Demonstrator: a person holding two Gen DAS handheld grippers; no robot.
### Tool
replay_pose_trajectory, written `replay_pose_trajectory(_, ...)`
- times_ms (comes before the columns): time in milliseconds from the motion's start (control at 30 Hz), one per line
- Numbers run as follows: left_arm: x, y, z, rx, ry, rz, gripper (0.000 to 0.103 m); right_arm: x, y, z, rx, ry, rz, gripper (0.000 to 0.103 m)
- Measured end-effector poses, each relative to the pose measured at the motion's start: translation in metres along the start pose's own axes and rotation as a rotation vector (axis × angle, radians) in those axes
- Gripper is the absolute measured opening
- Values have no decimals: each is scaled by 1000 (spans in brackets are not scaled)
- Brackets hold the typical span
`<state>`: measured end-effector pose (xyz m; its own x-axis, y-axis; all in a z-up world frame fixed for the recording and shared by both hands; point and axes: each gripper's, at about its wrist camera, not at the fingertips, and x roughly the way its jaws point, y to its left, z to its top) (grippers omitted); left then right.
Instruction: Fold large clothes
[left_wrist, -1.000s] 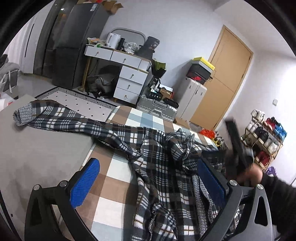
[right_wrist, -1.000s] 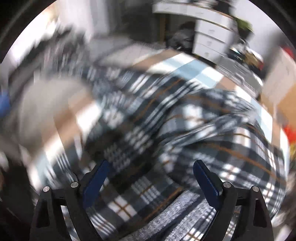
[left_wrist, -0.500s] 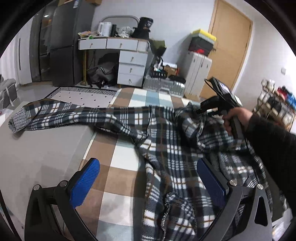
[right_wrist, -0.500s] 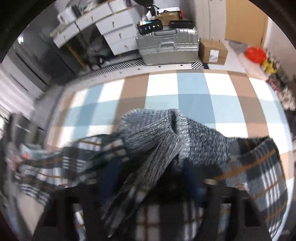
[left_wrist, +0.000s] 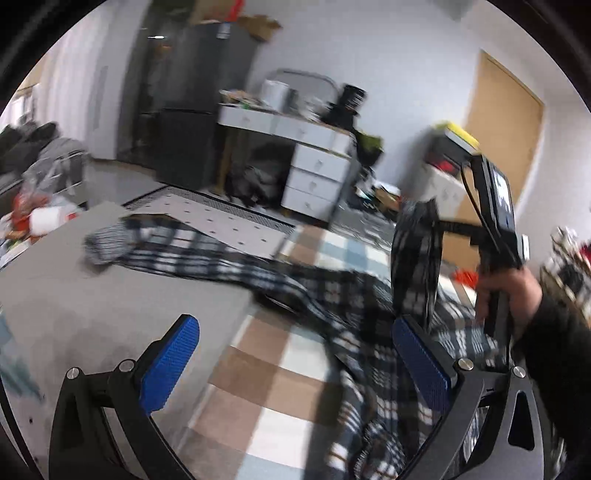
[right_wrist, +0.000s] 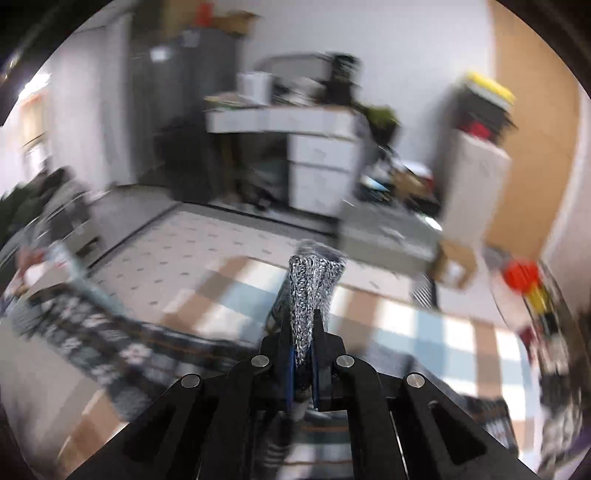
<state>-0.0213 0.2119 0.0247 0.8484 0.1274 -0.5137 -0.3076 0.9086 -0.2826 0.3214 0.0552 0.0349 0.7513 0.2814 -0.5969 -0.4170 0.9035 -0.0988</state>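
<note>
A: The checked bedspread (left_wrist: 266, 373) is serving as the reference here. What is lying on it?

B: A large plaid garment (left_wrist: 332, 291) is sprawling across the far half of the bedspread, with one sleeve (left_wrist: 173, 251) trailing off its left edge onto the grey surface (left_wrist: 92, 314) beside it. It is looking soft and limp, light enough for one hand, and thick enough to bunch instead of creasing sharply.

A: And where is a good hold?

B: Judging by the knit, the ribbed cuff (right_wrist: 314, 284) is giving the firmest purchase; it is denser than the plaid body and less likely to slip out. The right gripper (right_wrist: 303, 363) is doing just that, its jaws pinching the grey ribbed cuff, which is sticking up past the fingertips above the bedspread.

A: So that sleeve is hanging?

B: Yes. In the left wrist view it is draping down from the right gripper (left_wrist: 424, 229) toward the bedspread's right side, the rest of the garment staying below.

A: What is the left gripper doing?

B: The left gripper (left_wrist: 295, 365) is hovering over the bedspread's near edge with jaws spread wide and nothing between them; the garment is lying just beyond and beside its right finger.
</note>
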Motion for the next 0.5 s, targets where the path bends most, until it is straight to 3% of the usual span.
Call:
replay_pose_trajectory(167,-2,15,6,-63,-22,31,102,45,86,-27,-49,109,209,8)
replay_pose_trajectory(267,-5,15,6,-60,-34,21,102,90,112,-61,113,337,462,12)
replay_pose_trajectory(333,-6,15,6,-58,-39,15,102,105,115,-84,213,425,571,24)
replay_pose_trajectory(367,-7,15,5,-58,-39,9,102,105,113,-90,251,443,615,36)
replay_pose_trajectory(467,-6,16,5,-56,-34,-5,102,84,87,-96,334,403,735,48)
replay_pose_trajectory(500,-5,17,5,-56,-34,-5,102,71,72,-95,358,369,745,62)
